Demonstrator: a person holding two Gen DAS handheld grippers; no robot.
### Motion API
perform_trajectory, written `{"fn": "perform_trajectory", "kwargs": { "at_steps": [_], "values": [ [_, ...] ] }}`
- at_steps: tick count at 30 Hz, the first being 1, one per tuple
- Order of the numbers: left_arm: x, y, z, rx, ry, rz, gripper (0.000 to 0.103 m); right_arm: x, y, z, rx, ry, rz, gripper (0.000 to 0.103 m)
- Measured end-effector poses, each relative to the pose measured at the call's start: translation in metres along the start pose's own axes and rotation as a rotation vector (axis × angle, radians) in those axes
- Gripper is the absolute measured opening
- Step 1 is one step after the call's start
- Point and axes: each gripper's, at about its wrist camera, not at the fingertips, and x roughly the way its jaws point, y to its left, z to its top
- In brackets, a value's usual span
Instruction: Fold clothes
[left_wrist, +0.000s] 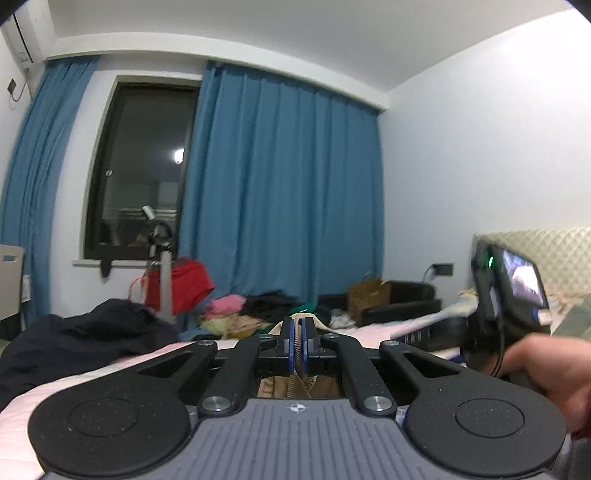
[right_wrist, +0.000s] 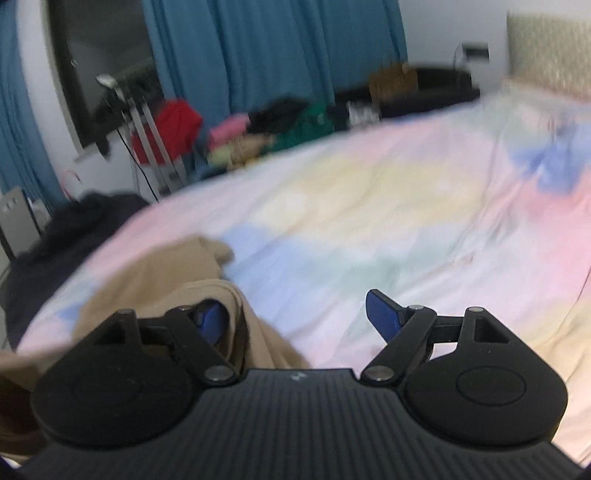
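Observation:
My left gripper (left_wrist: 298, 341) is shut on a tan garment (left_wrist: 301, 384); its ribbed edge is pinched between the blue pads and held up above the bed. In the right wrist view the tan garment (right_wrist: 155, 280) lies bunched on the pastel bedsheet (right_wrist: 369, 221) at the lower left. My right gripper (right_wrist: 299, 317) is open, its left finger (right_wrist: 212, 321) against the garment's fold, its right finger (right_wrist: 384, 314) over bare sheet. The right gripper also shows in the left wrist view (left_wrist: 506, 295), held in a hand at the right.
A dark garment (left_wrist: 85, 339) lies on the bed's left side. A heap of coloured clothes (left_wrist: 258, 314) sits beyond the bed under blue curtains (left_wrist: 280, 184). A red cloth hangs on a stand (left_wrist: 181, 284). A padded headboard (right_wrist: 550, 51) is at the right.

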Motion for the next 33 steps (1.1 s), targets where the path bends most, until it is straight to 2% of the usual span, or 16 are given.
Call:
{"fn": "perform_trajectory", "kwargs": {
  "at_steps": [3,5,6,10,13,14,16,17,21,24,26,31,33],
  "values": [
    [-0.012,0.001,0.006,-0.030,-0.049,-0.006,0.004,-0.040,0.006,0.008,-0.077,-0.127,0.028,0.080],
    [-0.020,0.004,0.011,-0.058,-0.080,-0.006,0.004,-0.057,0.005,0.004,-0.112,-0.158,0.014,0.080],
    [-0.023,0.007,0.013,-0.071,-0.091,-0.003,0.004,-0.061,0.003,0.001,-0.121,-0.143,0.011,0.080],
    [-0.030,0.012,0.014,-0.095,-0.095,0.019,0.004,-0.042,-0.011,-0.028,-0.131,0.063,0.003,0.080],
    [-0.032,0.012,0.014,-0.091,-0.076,0.029,0.004,-0.009,-0.009,-0.060,-0.126,0.288,0.057,0.080],
    [-0.032,0.011,0.015,-0.087,-0.067,0.032,0.004,-0.004,-0.008,-0.068,-0.117,0.315,0.069,0.080],
    [-0.030,0.011,0.014,-0.077,-0.044,0.042,0.004,-0.002,-0.004,-0.080,-0.110,0.311,0.060,0.080],
    [-0.030,0.011,0.012,-0.069,-0.032,0.051,0.004,-0.004,-0.004,-0.080,-0.104,0.274,0.042,0.080],
    [-0.025,0.015,0.005,-0.071,0.045,0.074,0.004,-0.025,-0.011,-0.057,-0.030,0.024,-0.037,0.080],
    [-0.022,0.018,-0.007,-0.091,0.124,0.080,0.004,-0.034,-0.019,-0.044,0.003,-0.096,-0.054,0.080],
    [-0.022,0.019,-0.016,-0.099,0.181,0.082,0.005,-0.033,-0.026,-0.042,0.022,-0.131,-0.022,0.080],
    [-0.016,0.017,-0.043,-0.094,0.333,0.079,0.009,-0.027,-0.036,-0.054,0.036,-0.120,0.013,0.080],
    [-0.007,0.015,-0.052,-0.063,0.382,0.079,0.022,-0.026,-0.036,-0.056,0.042,-0.115,0.031,0.080]
  ]
}}
